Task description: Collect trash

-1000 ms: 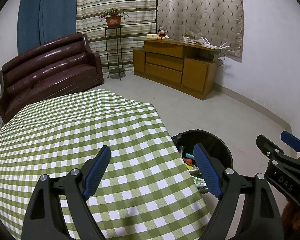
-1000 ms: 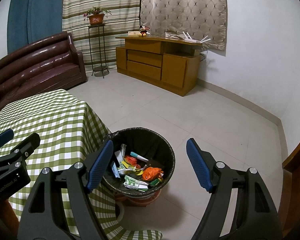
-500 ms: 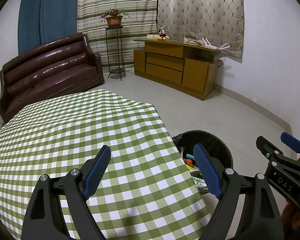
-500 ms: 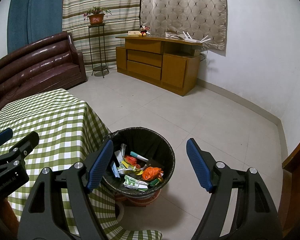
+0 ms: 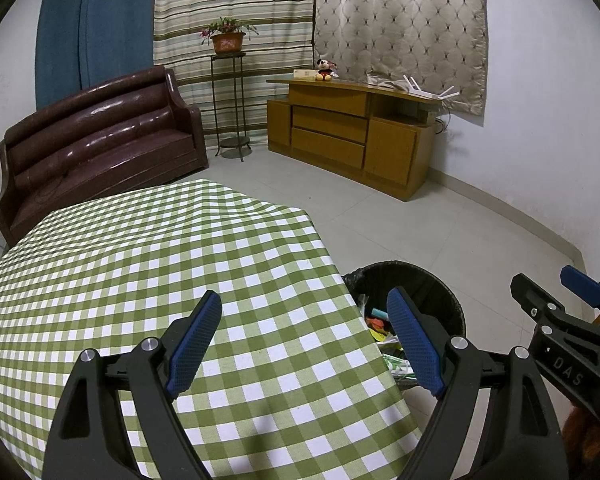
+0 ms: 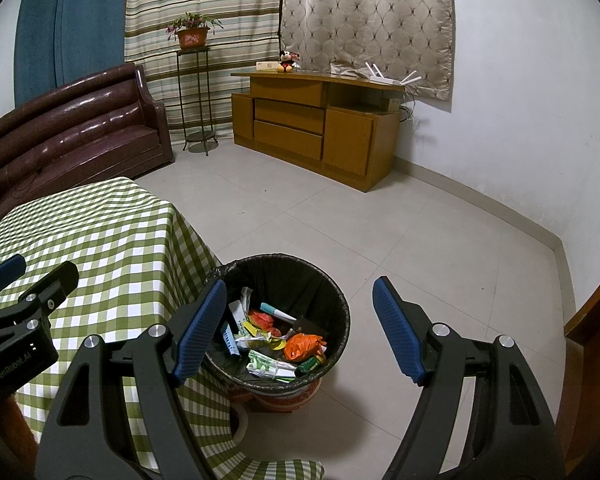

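Right wrist view shows the trash (image 6: 276,340) — wrappers, an orange bag, paper scraps — lying in the black-lined bin (image 6: 336,300) on the floor, touching the draped corner of the checked tablecloth (image 6: 112,240). My right gripper (image 6: 300,328) hangs above the bin, released and carrying nothing; my left gripper (image 5: 304,336) hovers over the cloth, also spread wide and bare. I see no litter on the visible cloth, so I judge the collecting is nearly done — the good move is a slow scan of table and floor, jaws kept wide.
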